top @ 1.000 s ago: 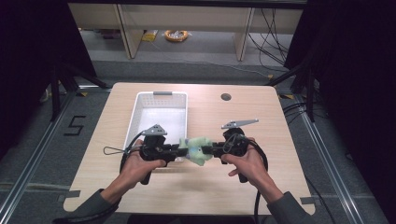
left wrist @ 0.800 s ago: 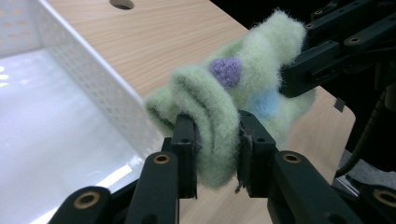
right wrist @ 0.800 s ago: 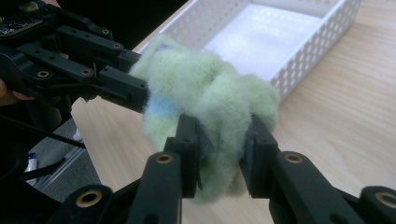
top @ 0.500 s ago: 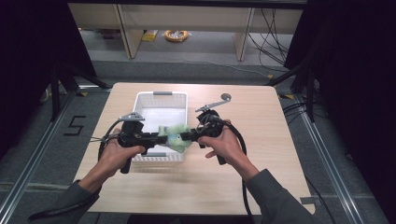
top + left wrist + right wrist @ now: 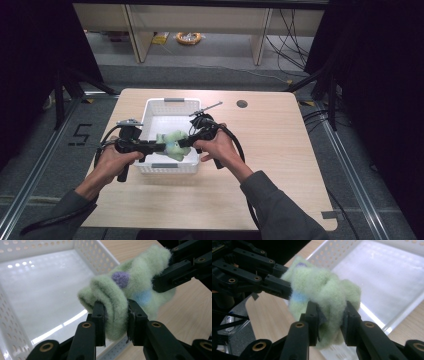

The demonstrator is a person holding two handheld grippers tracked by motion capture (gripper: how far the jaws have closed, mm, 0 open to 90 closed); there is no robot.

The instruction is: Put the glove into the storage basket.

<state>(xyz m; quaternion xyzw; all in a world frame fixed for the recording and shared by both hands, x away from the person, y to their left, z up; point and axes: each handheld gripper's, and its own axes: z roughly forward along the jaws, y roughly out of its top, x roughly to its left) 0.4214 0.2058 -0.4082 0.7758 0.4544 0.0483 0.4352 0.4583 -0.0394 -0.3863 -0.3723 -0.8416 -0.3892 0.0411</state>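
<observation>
Both grippers are clamped on the same green plush toy point(image 5: 172, 144), one from each side. Seen from the high view, the left gripper point(image 5: 156, 146) comes in from the left with the person's left hand point(image 5: 114, 162) around its handle, and the right gripper point(image 5: 183, 141) comes in from the right, held by the right hand point(image 5: 216, 146).

Going from largest to smallest: the wooden table point(image 5: 280, 150) carries a white perforated basket point(image 5: 170, 106), which sits left of the table's middle, its near wall point(image 5: 170, 167) facing the person. A small dark round hole point(image 5: 242, 104) lies in the tabletop beyond the basket, to its right.

The toy hangs in the air between the two grippers, above the near part of the basket and just inside its front rim; it does not rest on the basket floor. In the left gripper view the jaws pinch a fold of the fuzzy green fabric point(image 5: 115, 312), and a purple patch point(image 5: 120, 278) and a pale blue patch point(image 5: 142, 297) show on the toy, with the other gripper biting its far side. In the right gripper view its own jaws squeeze another fold of the toy point(image 5: 329, 312), with the basket's white floor point(image 5: 382, 277) behind
</observation>
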